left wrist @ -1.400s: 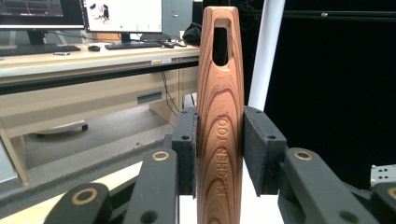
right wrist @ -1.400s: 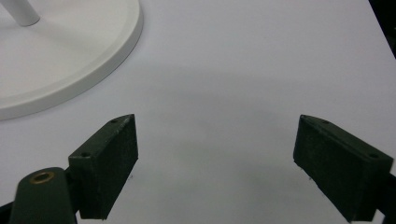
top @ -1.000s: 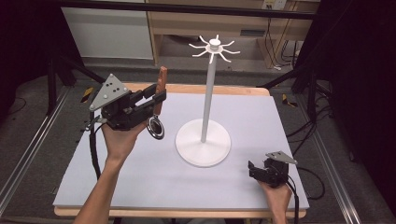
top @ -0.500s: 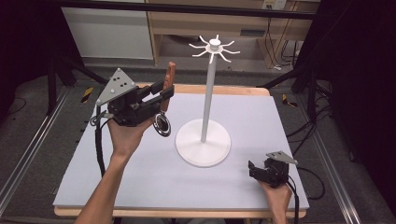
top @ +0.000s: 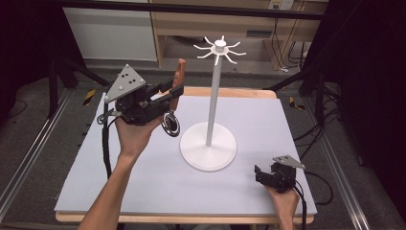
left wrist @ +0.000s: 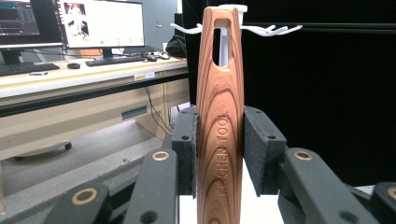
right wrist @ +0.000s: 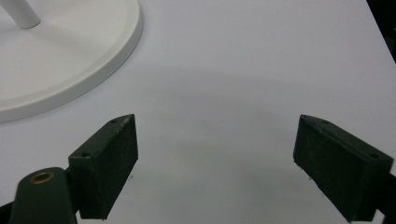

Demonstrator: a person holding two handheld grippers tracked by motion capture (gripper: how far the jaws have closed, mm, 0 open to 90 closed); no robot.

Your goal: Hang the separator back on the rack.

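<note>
A kitchen tool with a wooden handle and a round metal head is held above the table's left side, handle up. My left gripper is shut on that handle. In the left gripper view the handle stands upright between the pads, its hanging slot level with the hooks of the white stand. The white stand rises from a round base at the table's middle, with hooks spreading from its top. My right gripper rests open on the table at the front right, nothing between its fingers.
The stand's base lies to the far left of my right gripper on the grey table top. Behind the table are a wooden bench and cables. A desk with monitors shows in the left gripper view.
My left gripper has carried the tool slightly up and to the right, toward the stand's pole. The right gripper has stayed put.
</note>
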